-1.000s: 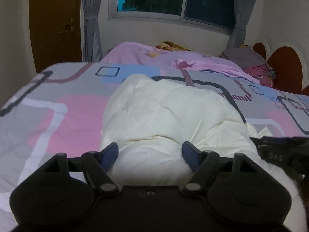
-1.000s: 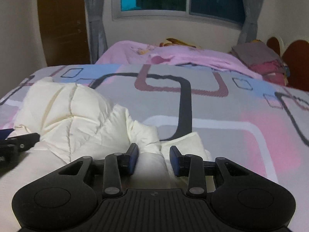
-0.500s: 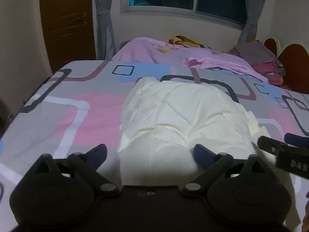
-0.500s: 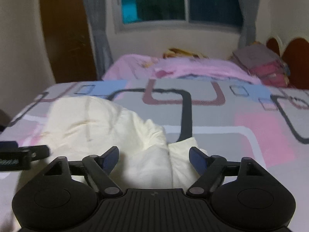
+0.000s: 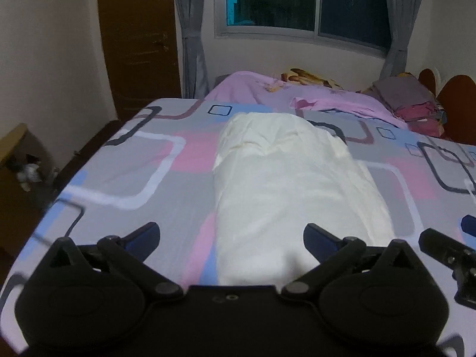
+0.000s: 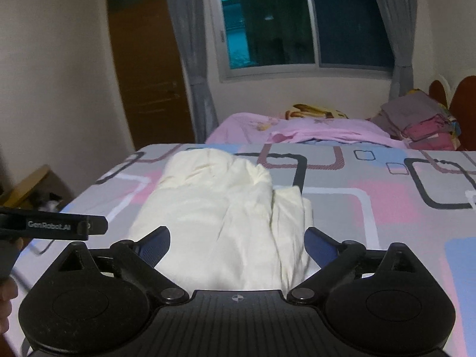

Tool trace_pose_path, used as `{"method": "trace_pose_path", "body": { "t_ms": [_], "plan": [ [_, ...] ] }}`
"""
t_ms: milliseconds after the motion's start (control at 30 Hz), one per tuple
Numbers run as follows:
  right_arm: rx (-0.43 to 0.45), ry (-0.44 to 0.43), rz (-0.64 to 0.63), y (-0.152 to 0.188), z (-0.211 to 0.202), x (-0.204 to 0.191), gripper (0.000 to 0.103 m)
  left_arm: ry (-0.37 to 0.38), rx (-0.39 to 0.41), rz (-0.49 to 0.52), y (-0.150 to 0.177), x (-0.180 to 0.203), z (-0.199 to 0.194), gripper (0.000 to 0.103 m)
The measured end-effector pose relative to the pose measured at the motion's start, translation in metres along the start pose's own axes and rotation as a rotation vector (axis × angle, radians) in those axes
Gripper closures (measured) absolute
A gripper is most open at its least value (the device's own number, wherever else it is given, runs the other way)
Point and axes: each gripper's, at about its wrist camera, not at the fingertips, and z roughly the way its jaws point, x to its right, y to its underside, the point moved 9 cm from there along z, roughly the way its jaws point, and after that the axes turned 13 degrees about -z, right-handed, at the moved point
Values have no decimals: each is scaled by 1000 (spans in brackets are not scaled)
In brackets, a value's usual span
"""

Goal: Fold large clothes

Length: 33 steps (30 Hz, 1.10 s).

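Both grippers' jaws just opened, pulled back from cream garment (image 5: 285, 178), nothing held

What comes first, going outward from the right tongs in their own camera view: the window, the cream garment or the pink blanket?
1. Cream garment, just ahead of the right tongs.
2. Pink blanket, beyond the patterned bed.
3. Window, on the far wall.

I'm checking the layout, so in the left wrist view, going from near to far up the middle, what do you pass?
Left gripper → cream folded garment → pink blanket → window.
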Motion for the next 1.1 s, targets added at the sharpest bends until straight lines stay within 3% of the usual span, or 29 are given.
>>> {"method": "trace_pose_path", "body": {
  "t_ms": [267, 367, 500, 767, 1100],
  "plan": [
    [55, 0, -35, 28, -120, -26, 3, 14, 52, 8, 56, 1, -111, 0],
    [80, 16, -49, 30, -152, -31, 1, 35, 19, -37, 71, -4, -136, 0],
    [116, 35, -47, 31, -187, -38, 0, -5, 67, -85, 83, -19, -163, 0],
    [165, 44, -54, 29, -223, -46, 0, -45, 103, -108, 95, -38, -193, 0],
    [179, 47, -55, 29, -232, -43, 0, -45, 140, -71, 94, -33, -207, 0]
  ]
}}
